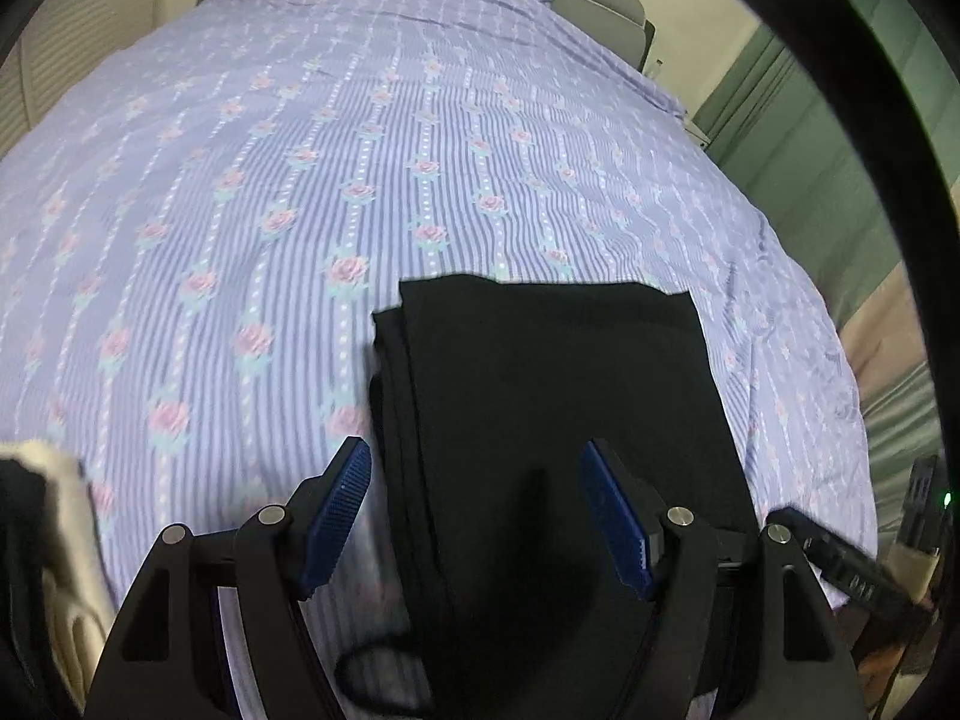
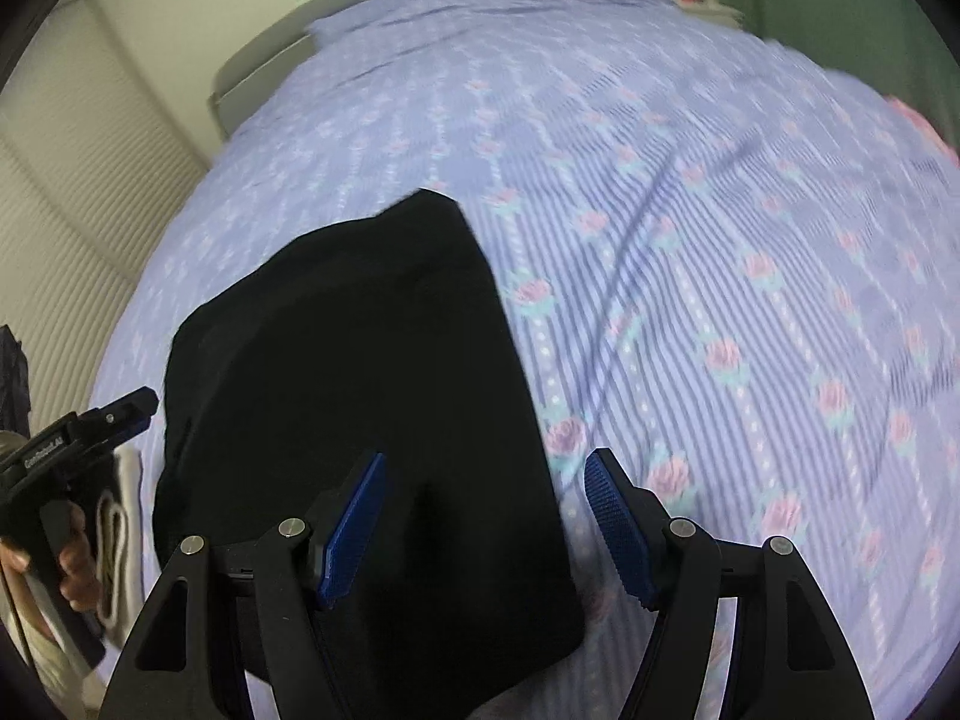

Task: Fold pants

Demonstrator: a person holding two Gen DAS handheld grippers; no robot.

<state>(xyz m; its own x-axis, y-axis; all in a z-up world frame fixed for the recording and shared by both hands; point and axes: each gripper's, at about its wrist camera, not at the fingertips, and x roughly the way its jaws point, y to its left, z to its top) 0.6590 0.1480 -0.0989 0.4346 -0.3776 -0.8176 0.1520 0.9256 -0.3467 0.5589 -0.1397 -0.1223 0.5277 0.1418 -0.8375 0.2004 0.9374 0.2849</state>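
The black pants (image 1: pixel 552 420) lie folded into a flat rectangle on the purple floral bedsheet (image 1: pixel 300 180). They also show in the right wrist view (image 2: pixel 360 372). My left gripper (image 1: pixel 474 468) is open and empty, hovering over the near end of the pants. My right gripper (image 2: pixel 486 480) is open and empty, above the pants' right edge. The left gripper also shows in the right wrist view (image 2: pixel 129 405) at the far left, held in a hand.
A white cloth (image 1: pixel 66 540) lies at the bed's near left edge, also in the right wrist view (image 2: pixel 117 534). The sheet (image 2: pixel 720 240) stretches far ahead. A pale slatted wall (image 2: pixel 72 210) is on the left, green curtains (image 1: pixel 780 138) on the right.
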